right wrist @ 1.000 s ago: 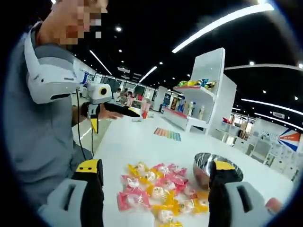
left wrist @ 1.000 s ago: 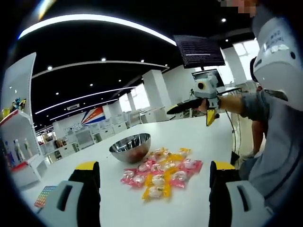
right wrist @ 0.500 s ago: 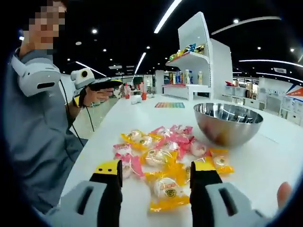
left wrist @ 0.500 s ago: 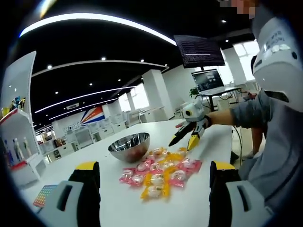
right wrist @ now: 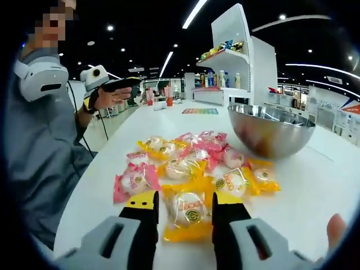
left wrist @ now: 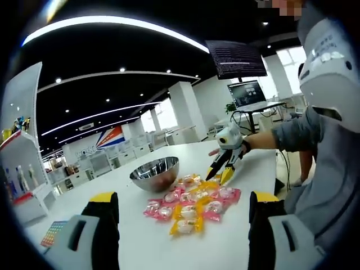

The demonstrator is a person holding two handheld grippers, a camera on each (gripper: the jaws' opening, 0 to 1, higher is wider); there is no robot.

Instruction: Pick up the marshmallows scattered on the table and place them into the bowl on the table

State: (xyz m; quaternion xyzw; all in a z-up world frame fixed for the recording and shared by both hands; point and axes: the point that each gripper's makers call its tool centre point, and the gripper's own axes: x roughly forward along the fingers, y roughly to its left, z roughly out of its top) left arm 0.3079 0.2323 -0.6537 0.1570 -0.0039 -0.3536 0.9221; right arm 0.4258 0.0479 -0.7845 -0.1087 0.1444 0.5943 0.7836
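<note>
Since half a second ago the right tongs (right wrist: 184, 200) have dropped lower and pushed in on the near edge of the marshmallows (right wrist: 194, 169), and their jaws have narrowed around a yellow-wrapped marshmallow (right wrist: 187, 211) lying flat on the white counter (right wrist: 315, 185). They bracket the packet closely, but whether the tips already press it cannot be told. That looks like the first pick being set up; no wrapped sweet can be made out for certain inside the steel bowl (right wrist: 271, 128), only a pinkish tint on its wall.

In the left gripper view the right tongs (left wrist: 220, 170) reach down onto the far side of the pile (left wrist: 191, 203), with the bowl (left wrist: 154, 174) just left of it. The left tongs (left wrist: 183, 216) hang wide open above the near counter, holding nothing.

Neighbouring pink and yellow packets (right wrist: 169, 169) touch the chosen one and may drag along. A coloured card (left wrist: 52, 233) lies well to the left, and white display shelves (right wrist: 236, 67) stand beyond the counter.
</note>
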